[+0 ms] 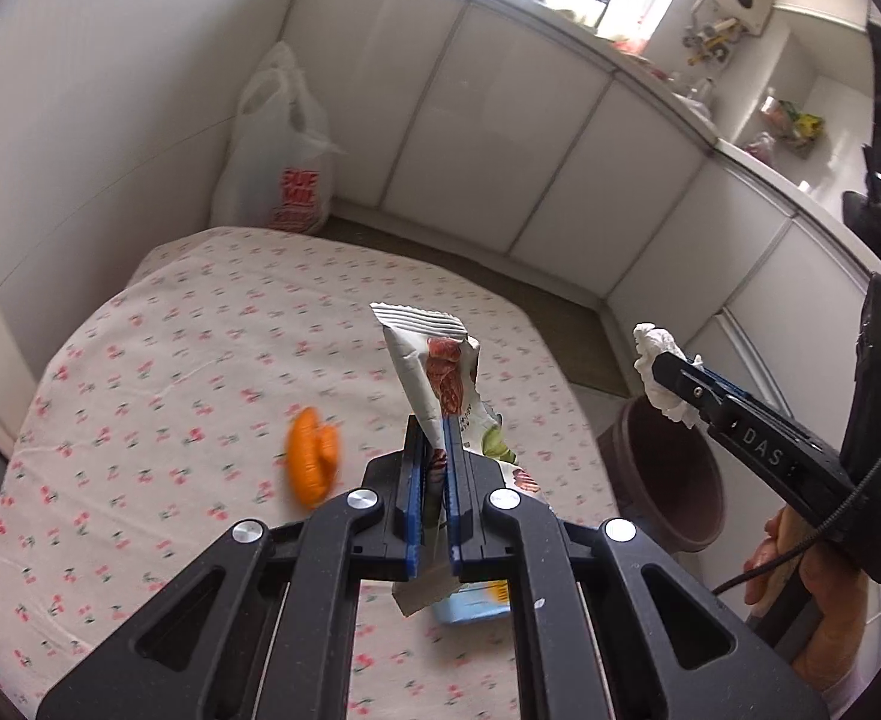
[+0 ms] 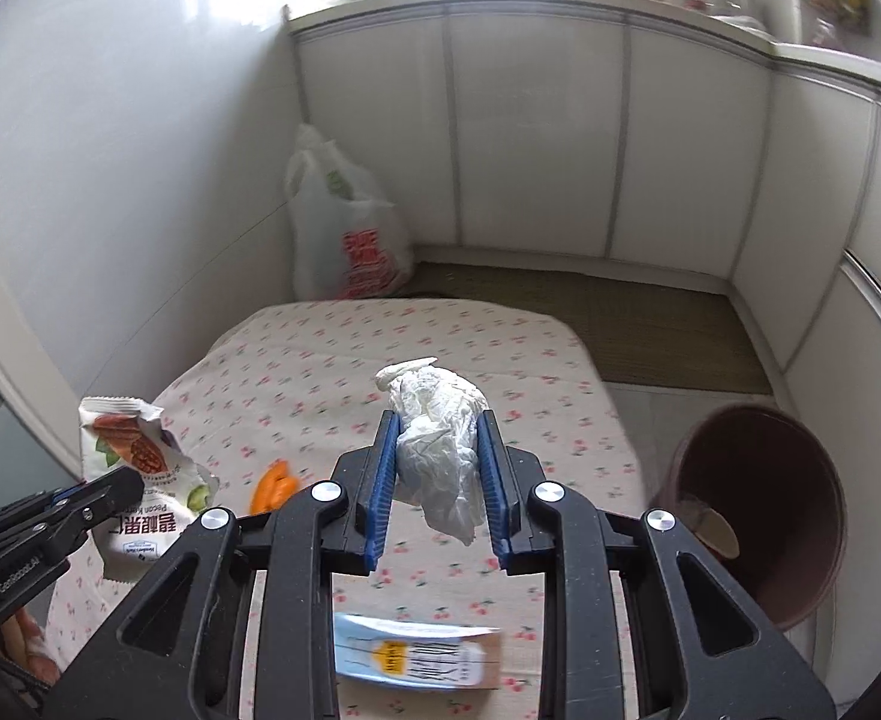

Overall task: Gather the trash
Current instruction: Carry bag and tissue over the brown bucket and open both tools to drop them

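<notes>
Gripping one piece of trash apiece, two handheld grippers hang above a table (image 2: 296, 360) covered in a cherry-print cloth. Four pieces of trash show in all: a snack wrapper, a crumpled tissue, an orange scrap and a light-blue packet.

Left gripper (image 1: 434, 480): its blue pads are pressed nearly together on the lower half of the white snack wrapper (image 1: 440, 372), which stands upright above the fingers, clear of the cloth. Right gripper (image 2: 437, 468): its jaws stand partly spread, pinching the crumpled tissue (image 2: 440, 450) between the blue pads, with the wad bulging above and below them and raised off the table.

Still lying on the cloth are the orange scrap (image 1: 311, 459), to the left of the left gripper, and the light-blue packet (image 2: 416, 657), flat near the table's near edge below the right gripper.

One round brown bin (image 2: 758, 510) stands on the floor just beside the table's right side; inside it something pale lies against the bottom, too unclear to name. One white plastic bag (image 2: 344, 228) with red print sits upright on the floor in the corner beyond the table's far end; its contents cannot be made out.
</notes>
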`<state>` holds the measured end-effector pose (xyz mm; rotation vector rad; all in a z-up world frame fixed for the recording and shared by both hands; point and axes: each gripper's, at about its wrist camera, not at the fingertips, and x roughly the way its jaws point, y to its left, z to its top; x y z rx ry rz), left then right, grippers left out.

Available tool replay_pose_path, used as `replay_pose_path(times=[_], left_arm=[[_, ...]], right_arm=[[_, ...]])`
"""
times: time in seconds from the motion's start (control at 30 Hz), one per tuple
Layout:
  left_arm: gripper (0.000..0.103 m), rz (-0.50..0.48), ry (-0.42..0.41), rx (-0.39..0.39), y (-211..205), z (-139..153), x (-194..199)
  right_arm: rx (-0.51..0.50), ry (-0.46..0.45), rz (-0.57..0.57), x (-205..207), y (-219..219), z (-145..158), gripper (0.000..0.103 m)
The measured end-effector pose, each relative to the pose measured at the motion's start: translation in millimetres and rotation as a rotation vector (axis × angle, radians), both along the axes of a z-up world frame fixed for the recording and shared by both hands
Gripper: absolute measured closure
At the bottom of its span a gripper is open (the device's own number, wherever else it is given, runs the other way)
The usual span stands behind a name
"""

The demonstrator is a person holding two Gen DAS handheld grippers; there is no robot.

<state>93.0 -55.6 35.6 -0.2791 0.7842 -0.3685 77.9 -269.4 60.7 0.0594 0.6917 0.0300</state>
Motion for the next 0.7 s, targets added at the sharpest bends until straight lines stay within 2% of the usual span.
replay_pose_path(times=[0.2, 0.37, 0.47, 0.53, 0.57, 0.6, 0.7], left_arm=[[0.097, -0.094, -0.021, -0.008, -51, 9, 5], [0.097, -0.162, -0.02, -0.005, -91, 7, 6], [0.097, -0.2, -0.018, 0.003, -115, 4, 4], [0.097, -0.223, -0.018, 0.01, -130, 3, 3], [0.097, -0.237, -0.019, 0.014, -140, 3, 3], [0.097, -0.253, -0.019, 0.016, -150, 2, 2], [0.097, -0.303, -0.018, 0.019, -179, 2, 2]], right_arm=[[0.029, -0.035, -0.179, -9, -68, 7, 0.078], [0.022, -0.055, -0.374, -22, -129, 3, 0.078], [0.01, -0.057, -0.456, -28, -156, -1, 0.073], [0.02, -0.062, -0.513, -35, -175, -3, 0.044], [0.021, -0.073, -0.547, -41, -184, -2, 0.015], [0.015, -0.085, -0.58, -46, -191, -1, 0.007], [0.013, -0.105, -0.646, -64, -212, 2, 0.007]])
